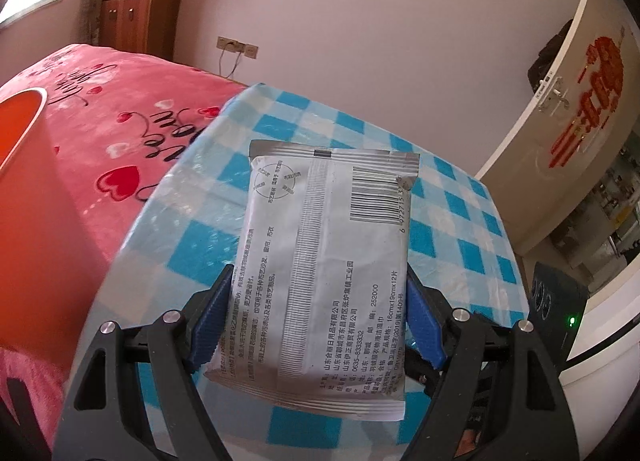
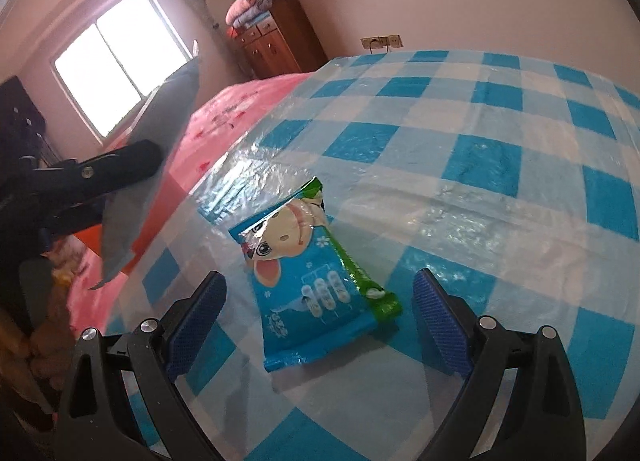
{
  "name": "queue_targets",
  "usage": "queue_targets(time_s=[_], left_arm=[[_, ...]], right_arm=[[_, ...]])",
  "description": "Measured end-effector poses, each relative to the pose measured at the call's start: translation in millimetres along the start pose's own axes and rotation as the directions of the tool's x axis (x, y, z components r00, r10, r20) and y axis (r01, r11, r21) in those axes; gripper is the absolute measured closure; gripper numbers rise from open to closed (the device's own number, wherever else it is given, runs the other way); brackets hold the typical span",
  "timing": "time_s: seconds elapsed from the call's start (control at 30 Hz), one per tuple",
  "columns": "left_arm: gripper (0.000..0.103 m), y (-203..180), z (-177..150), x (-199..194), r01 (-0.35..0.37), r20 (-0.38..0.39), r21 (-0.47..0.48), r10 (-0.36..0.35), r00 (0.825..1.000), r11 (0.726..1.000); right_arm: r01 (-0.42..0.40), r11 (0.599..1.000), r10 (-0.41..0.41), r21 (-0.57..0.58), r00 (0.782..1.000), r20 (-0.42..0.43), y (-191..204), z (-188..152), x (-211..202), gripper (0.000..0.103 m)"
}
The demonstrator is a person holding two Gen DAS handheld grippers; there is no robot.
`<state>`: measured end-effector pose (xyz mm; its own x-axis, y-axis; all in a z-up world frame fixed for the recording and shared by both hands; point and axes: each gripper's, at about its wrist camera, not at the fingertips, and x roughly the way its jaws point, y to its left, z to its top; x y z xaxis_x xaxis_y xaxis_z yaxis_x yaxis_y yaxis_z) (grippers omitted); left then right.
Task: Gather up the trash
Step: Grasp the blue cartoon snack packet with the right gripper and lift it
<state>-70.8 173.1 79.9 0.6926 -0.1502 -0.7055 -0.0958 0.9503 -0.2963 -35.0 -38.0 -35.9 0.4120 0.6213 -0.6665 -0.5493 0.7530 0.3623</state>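
Note:
My left gripper (image 1: 318, 285) is shut on a silver wipes packet (image 1: 320, 261) with a barcode and printed text, held above the blue-and-white checked table (image 1: 460, 221). The same packet (image 2: 132, 197) and the left gripper (image 2: 84, 181) show at the left of the right wrist view, off the table's edge. My right gripper (image 2: 318, 285) is open, its blue pads either side of a blue snack wrapper (image 2: 312, 281) with a cartoon animal and a green strip, lying flat on the checked table (image 2: 500, 181). The pads do not touch it.
An orange bin (image 1: 24, 165) stands at the left beside a pink bed (image 1: 120, 121). A wooden cabinet (image 1: 136, 13) with folded blankets is at the back wall. A white door (image 1: 560, 121) and a black speaker (image 1: 556, 309) are at the right.

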Motion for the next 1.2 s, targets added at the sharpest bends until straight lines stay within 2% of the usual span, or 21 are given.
queue_targets(time_s=[0.17,0.23,0.67,0.9,1.03,1.2], left_arm=[[0.025,13,-10,-1,-0.034,-0.010,-0.001,0.034,0.999,0.999],[0.025,19,-14,-1,-0.036,-0.018,-0.007,0.036,0.999,0.999],[0.025,25,-28,-3,-0.093,-0.026,0.051,0.094,0.995,0.994],[0.025,28,-36,-4,-0.135,-0.029,0.095,0.138,0.990,0.986],[0.025,33,-39,-6,-0.146,-0.025,0.105,0.150,0.988,0.984],[0.025,38,-42,-11,-0.165,-0.012,0.126,0.167,0.986,0.978]], right_arm=[[0.038,0.998,-0.038,-0.041,0.999,-0.004,11,4,10,0.010],[0.061,0.996,-0.062,-0.062,0.998,-0.009,16,2,12,0.016],[0.161,0.981,-0.165,-0.111,0.986,-0.029,27,0,22,0.025],[0.193,0.971,-0.199,-0.141,0.980,-0.029,32,-2,23,0.035],[0.200,0.965,-0.208,-0.167,0.978,-0.029,37,-4,24,0.045],[0.243,0.951,-0.251,-0.191,0.968,-0.015,45,-7,24,0.048]])
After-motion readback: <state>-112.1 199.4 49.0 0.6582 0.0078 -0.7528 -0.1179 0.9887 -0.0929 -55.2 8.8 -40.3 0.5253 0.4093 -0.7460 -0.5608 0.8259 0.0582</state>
